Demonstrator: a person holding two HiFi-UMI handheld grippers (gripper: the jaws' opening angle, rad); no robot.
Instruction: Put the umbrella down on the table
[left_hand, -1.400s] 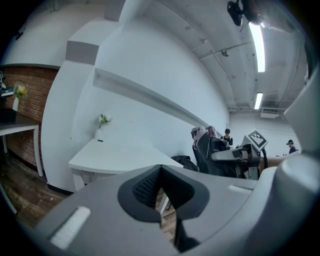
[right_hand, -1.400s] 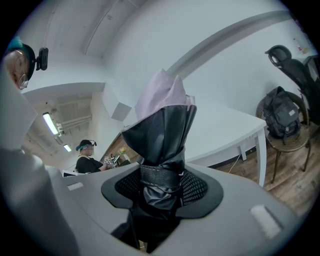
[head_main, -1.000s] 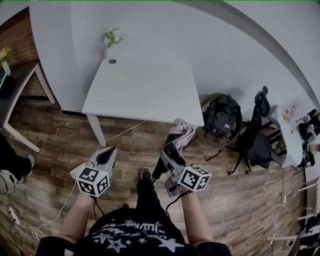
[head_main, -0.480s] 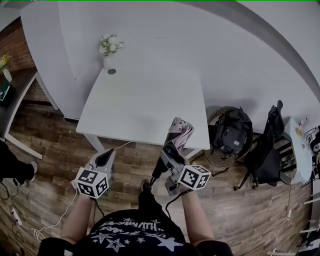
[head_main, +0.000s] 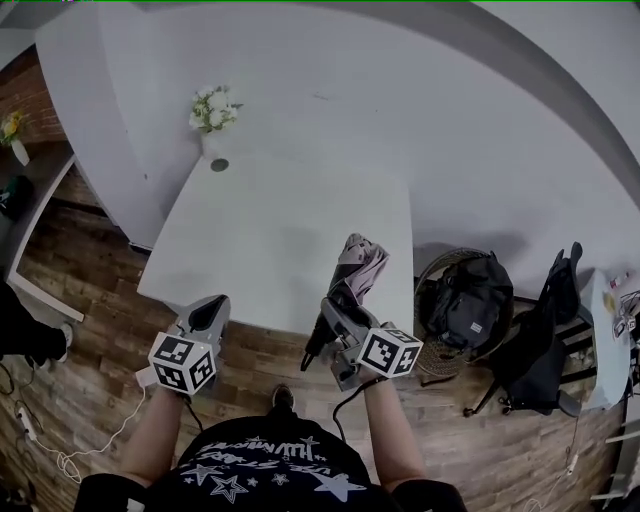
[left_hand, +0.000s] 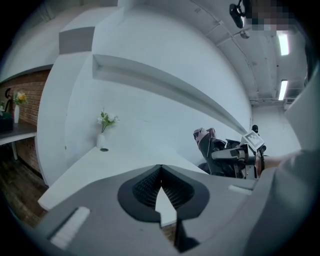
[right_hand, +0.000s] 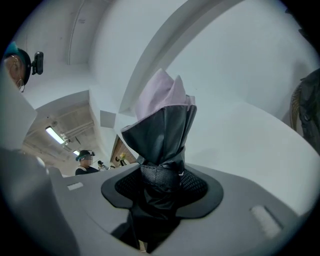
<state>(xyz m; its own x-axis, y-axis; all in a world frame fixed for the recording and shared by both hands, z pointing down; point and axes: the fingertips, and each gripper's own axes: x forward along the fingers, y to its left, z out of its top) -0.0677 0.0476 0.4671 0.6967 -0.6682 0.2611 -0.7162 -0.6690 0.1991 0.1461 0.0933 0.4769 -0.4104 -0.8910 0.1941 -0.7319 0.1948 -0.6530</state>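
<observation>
Over table (head_main: 250, 235) near edge | umbrella (head_main: 358, 268) is sitting folded in right gripper (head_main: 335, 312), jaws clamping its dark lower part | left gripper (head_main: 208, 314) is hanging closed, empty | advice: keep it well onto table, lay flat, then release.

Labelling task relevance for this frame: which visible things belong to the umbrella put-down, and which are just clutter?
Job in hand:
- umbrella, folded, clamped in the right gripper
- white table, the target
- left gripper, shut and empty

Lying about:
- flower vase and dark disc at the table's far edge
- backpack in a basket
- black chair
- floor cable
</observation>
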